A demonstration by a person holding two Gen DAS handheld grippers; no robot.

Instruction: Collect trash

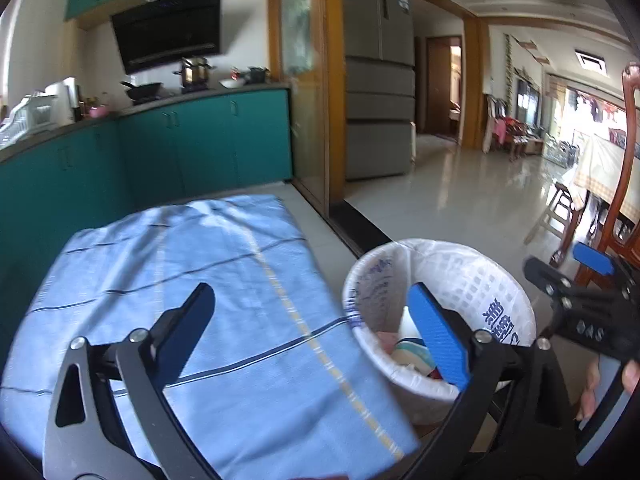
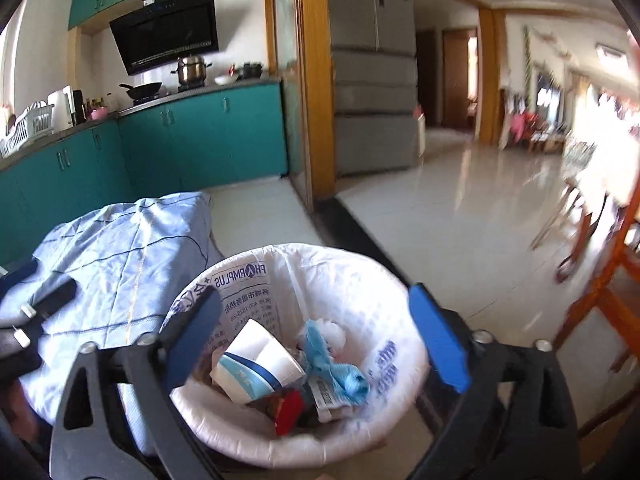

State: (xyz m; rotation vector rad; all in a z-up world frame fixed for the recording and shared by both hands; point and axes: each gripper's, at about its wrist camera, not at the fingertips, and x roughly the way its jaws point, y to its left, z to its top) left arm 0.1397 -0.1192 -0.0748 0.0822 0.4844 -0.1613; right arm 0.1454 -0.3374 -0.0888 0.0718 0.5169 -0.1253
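Note:
A white trash bin [image 2: 360,280] lined with a printed plastic bag stands beside a table covered in a blue cloth [image 1: 224,280]. Inside lie a paper cup [image 2: 260,360], a blue wrapper [image 2: 336,368] and a red wrapper [image 2: 288,412]. My right gripper [image 2: 316,340] is open and empty, hovering over the bin. My left gripper [image 1: 316,332] is open and empty above the cloth's right edge, its right finger over the bin [image 1: 480,280]. The right gripper also shows in the left wrist view [image 1: 580,280].
Teal kitchen cabinets [image 1: 200,140] with a stove and pots run behind the table. A grey fridge [image 1: 378,80] stands past a wooden door frame. A wooden chair [image 1: 624,200] and stool [image 1: 560,216] stand to the right on the tiled floor.

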